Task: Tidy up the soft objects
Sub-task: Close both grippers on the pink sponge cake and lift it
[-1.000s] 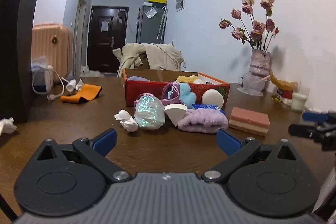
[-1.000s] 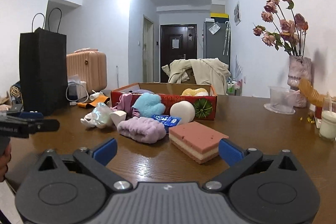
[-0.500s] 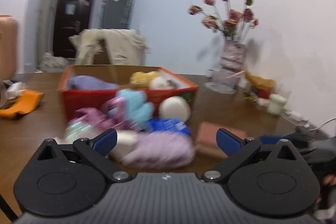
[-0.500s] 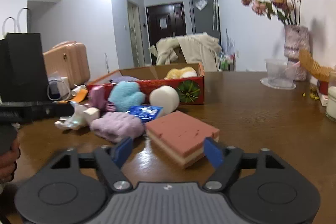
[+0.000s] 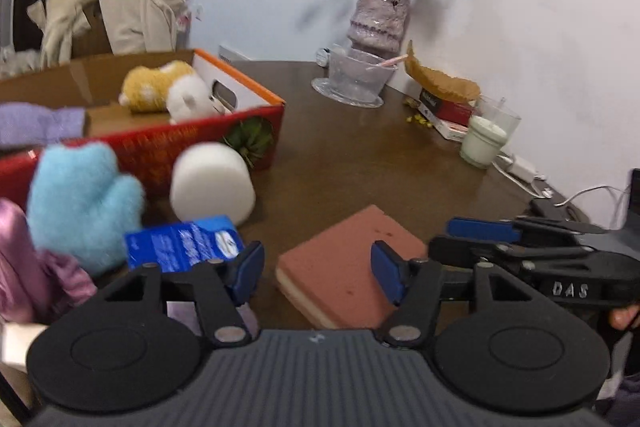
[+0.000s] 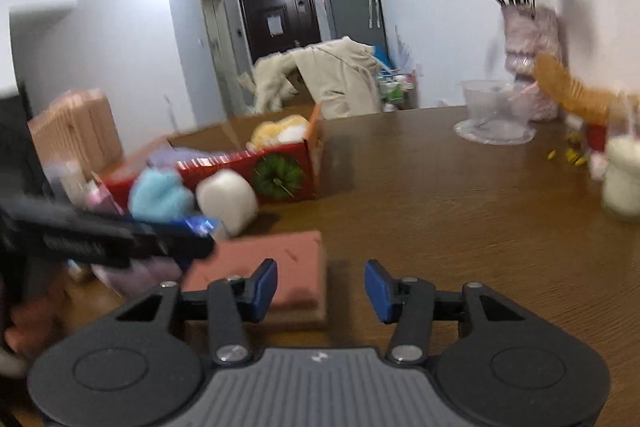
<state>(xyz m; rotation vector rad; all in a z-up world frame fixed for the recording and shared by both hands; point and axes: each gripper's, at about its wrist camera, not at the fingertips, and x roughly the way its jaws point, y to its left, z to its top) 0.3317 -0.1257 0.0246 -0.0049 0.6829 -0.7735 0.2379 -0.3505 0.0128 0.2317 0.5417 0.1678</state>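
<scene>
Dark wooden worktop point(image 5: 360, 155) carries everything. Largest on it: red cardboard box point(image 5: 208, 135) with a green leafy print on its near corner, holding a yellow-and-white plush toy point(image 5: 160, 91) and a lilac cloth point(image 5: 36, 123); red lettering along its front too blurred to read. In front of the box, a white foam cylinder point(image 5: 212, 183) lying on its side, a fluffy blue mitt point(image 5: 80, 199) just beside it, a pink satin piece point(image 5: 20, 259) at the left edge. Pink layered sponge point(image 5: 340, 267) lies flat, nearest both tools. Blue packet point(image 5: 184, 243) with white print, unreadable, leans by the mitt. Left gripper point(image 5: 318, 267): jaws have just been closing, now half apart, sponge framed between the blue pads but not pressed, nothing grasped. Right gripper point(image 6: 320, 287): jaws likewise just been closing, half apart, its left pad over the sponge's edge, no contact seen, nothing grasped. The right tool's side, seen from the left wrist, reads "DAS". Vase of dried roses point(image 5: 378, 21) by the wall; small jar candle point(image 5: 482, 143) near it.
</scene>
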